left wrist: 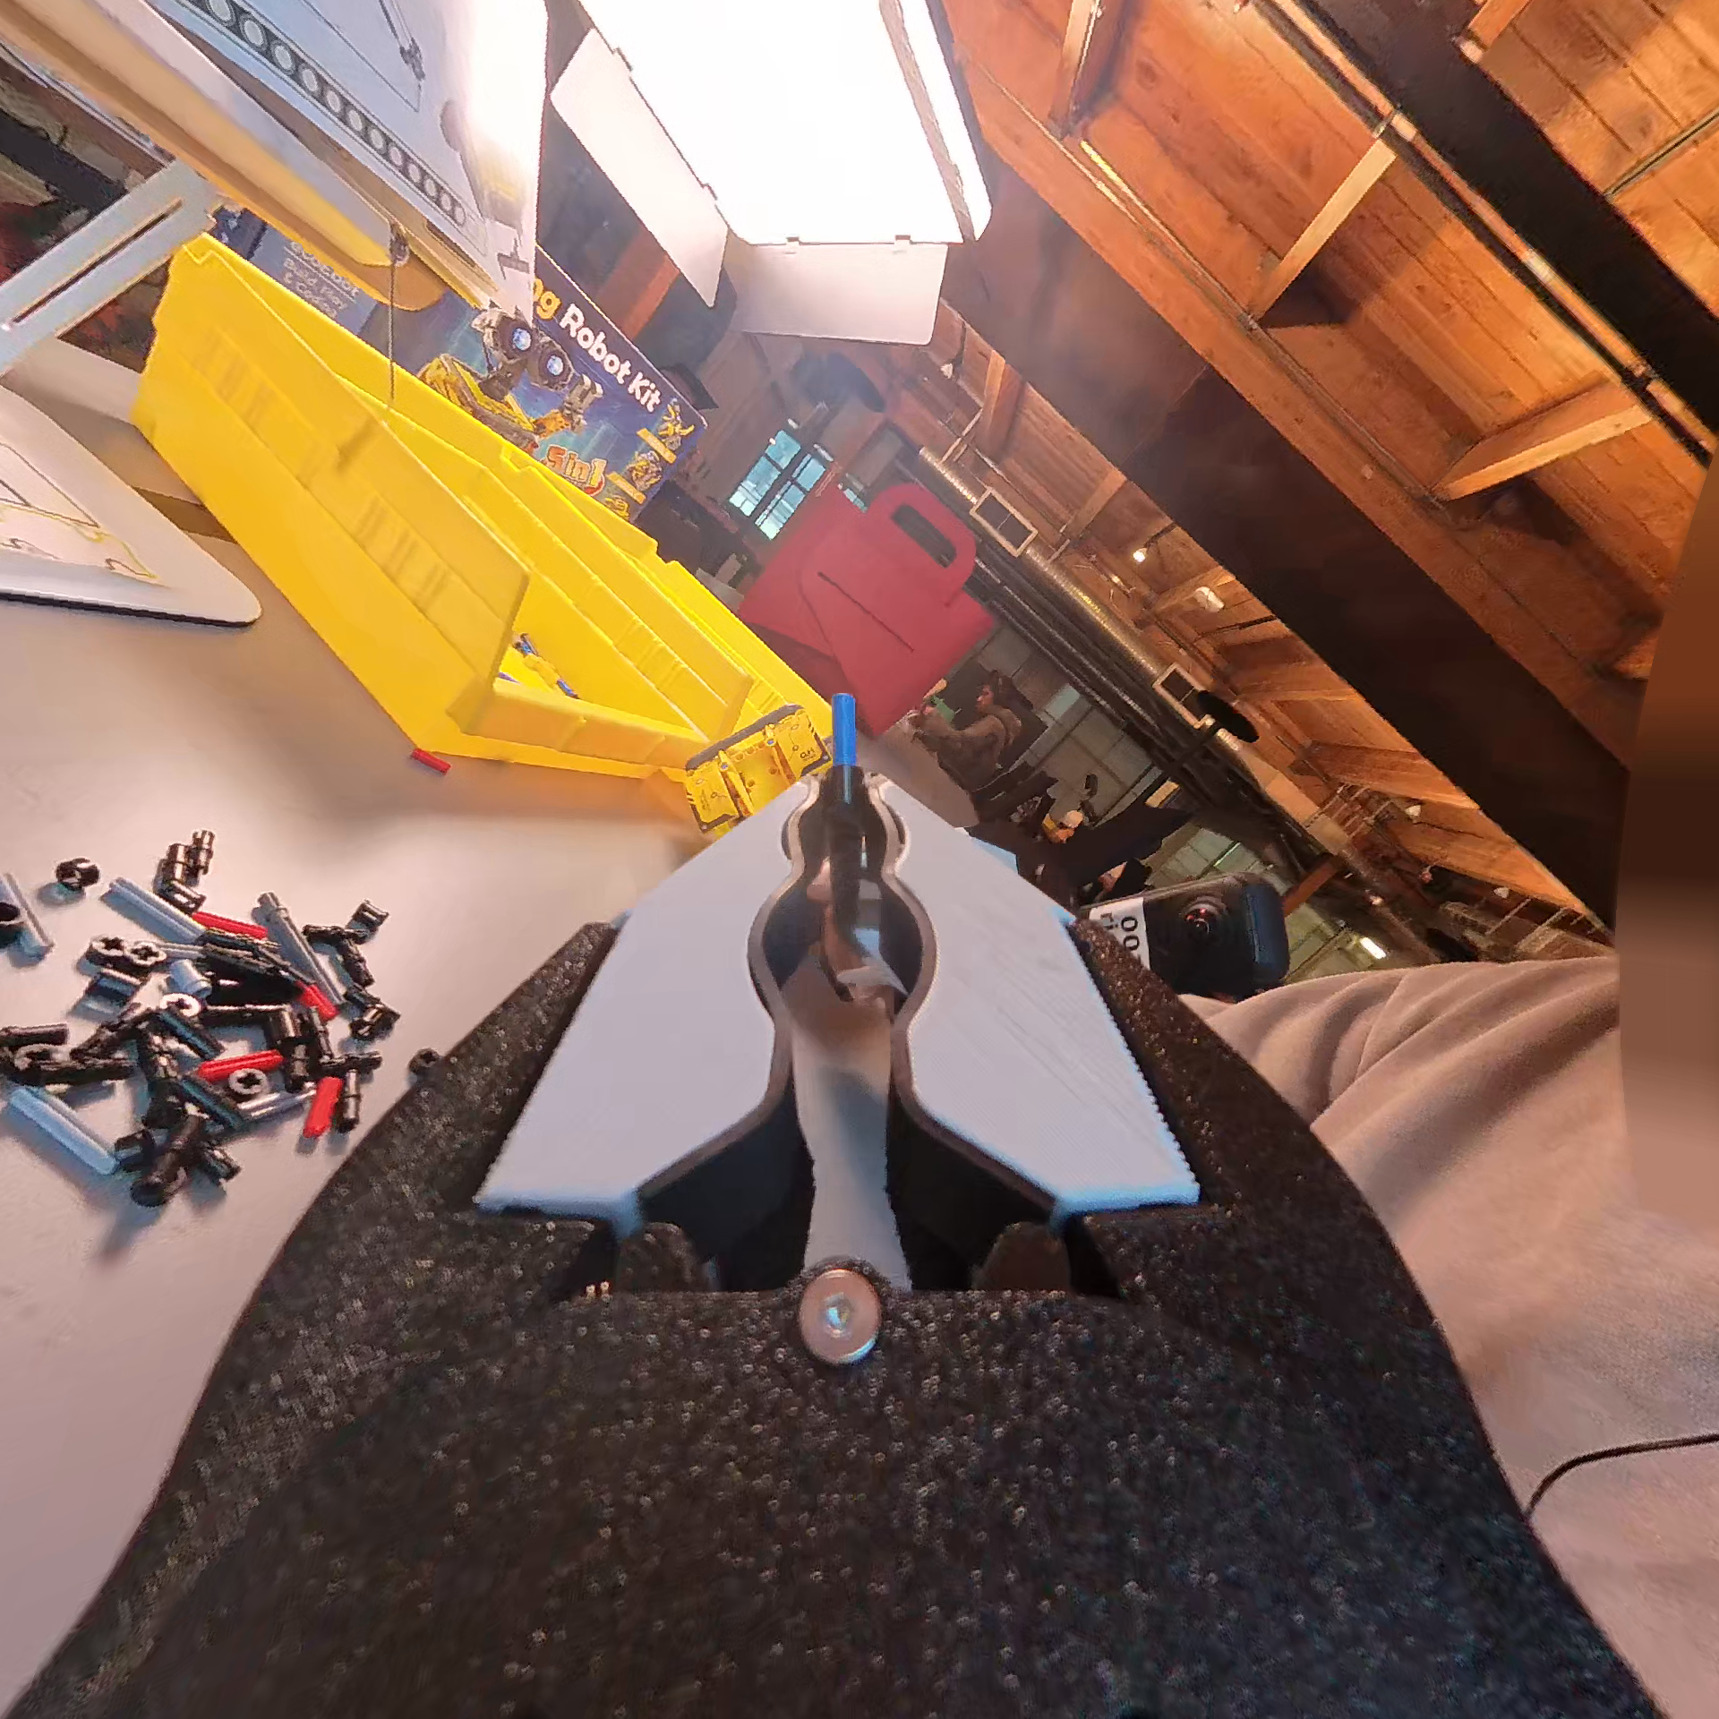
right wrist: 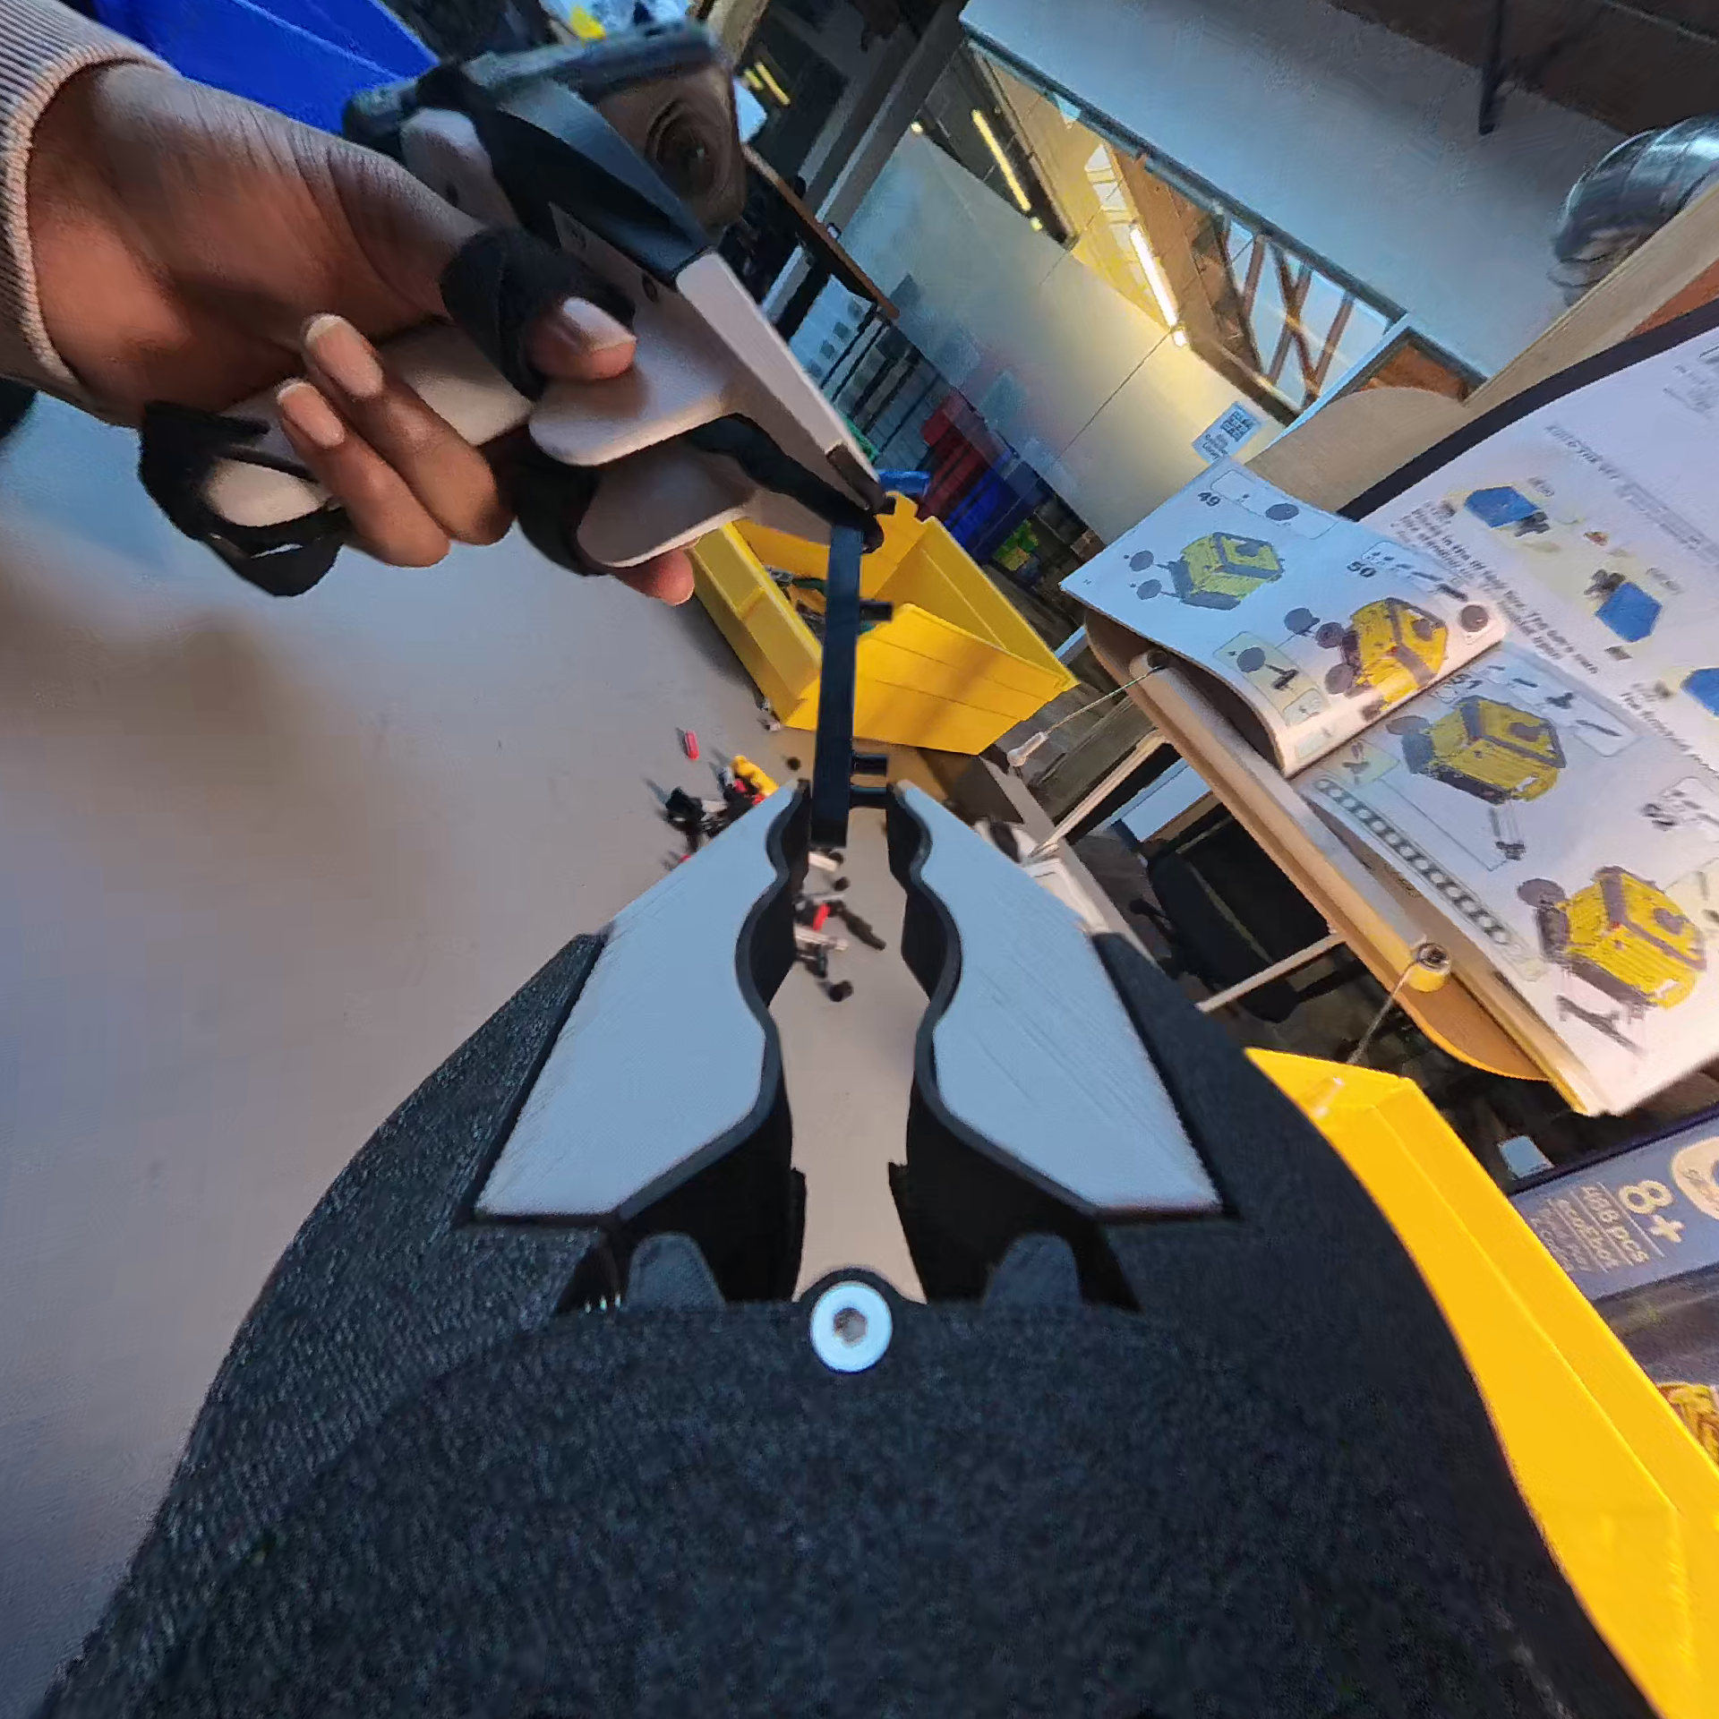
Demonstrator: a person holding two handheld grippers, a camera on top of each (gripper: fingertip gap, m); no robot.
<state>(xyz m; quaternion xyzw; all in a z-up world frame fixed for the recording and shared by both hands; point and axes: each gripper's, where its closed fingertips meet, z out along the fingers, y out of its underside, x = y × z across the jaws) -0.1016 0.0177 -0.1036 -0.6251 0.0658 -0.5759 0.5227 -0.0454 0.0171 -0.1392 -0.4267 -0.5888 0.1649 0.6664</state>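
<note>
The left gripper (left wrist: 845,791) is clamped on a long black plastic beam (right wrist: 834,688); the right gripper (right wrist: 845,805) stands parted around the beam's lower end. Beyond both grippers, open yellow plastic bins (right wrist: 939,665) hold small pieces too blurred to identify.

Left wrist view low over the grey table (left wrist: 279,707), tilted up towards wooden ceiling, close behind its own fingers, right wrist view looking along the same table, both sharing yellow bins (left wrist: 391,521) (right wrist: 930,651), scattered small parts (left wrist: 186,1014) (right wrist: 716,800)

Left gripper (left wrist: 845,791) clamped tight — right gripper (right wrist: 845,807) parted, tilted.
</note>
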